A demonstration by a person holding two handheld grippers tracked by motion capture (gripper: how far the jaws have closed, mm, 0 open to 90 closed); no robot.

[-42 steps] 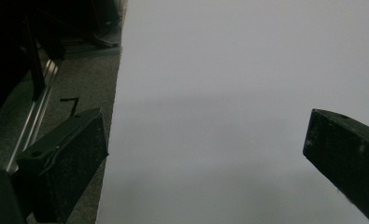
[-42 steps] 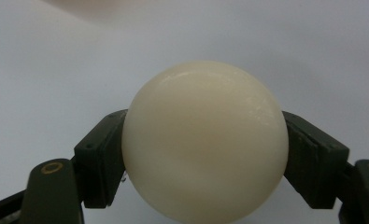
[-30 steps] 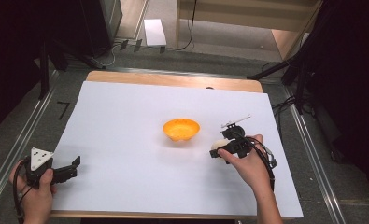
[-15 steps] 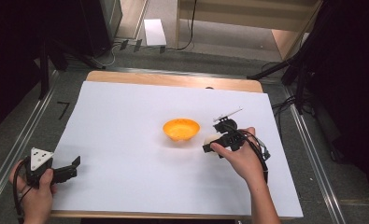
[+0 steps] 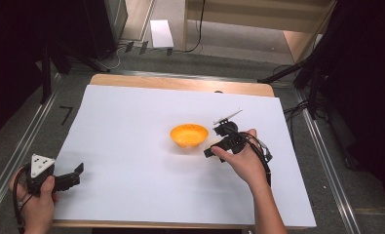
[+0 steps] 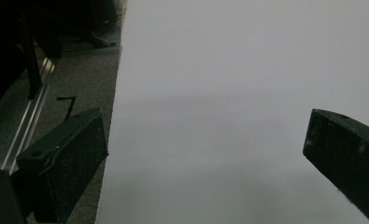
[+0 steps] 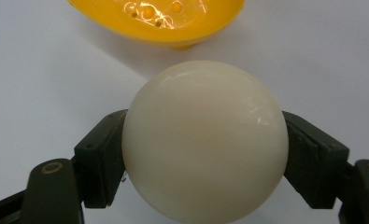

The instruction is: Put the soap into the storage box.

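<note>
High view: dim room, dark stands and cables beyond a wooden worktop (image 5: 180, 83) covered by a white sheet (image 5: 131, 126). Orange bowl (image 5: 189, 134) sits near the sheet's middle. Right hand (image 5: 243, 161) holds the right tool (image 5: 214, 148) just right of the bowl, tips pointing at it; a pale thing shows at the tips, too small to make out here. Left hand (image 5: 36, 204) holds the left tool (image 5: 75, 173) well away from the bowl, at the sheet's near-left corner, grey plate on top.

Left tool view: left tool (image 6: 205, 149) jaws wide apart, nothing between them. Bare sheet (image 6: 229, 70) ahead, its edge and grey floor (image 6: 79, 93) off to one side with a black mark on it.

Right tool view: right tool (image 7: 205, 154) clamped on a cream ball (image 7: 204, 140), one jaw pressed on each side of it. Ball sits just short of the bowl (image 7: 159, 21), a strip of sheet (image 7: 46, 70) between them. Can't tell if the ball touches the sheet or is lifted off it.
</note>
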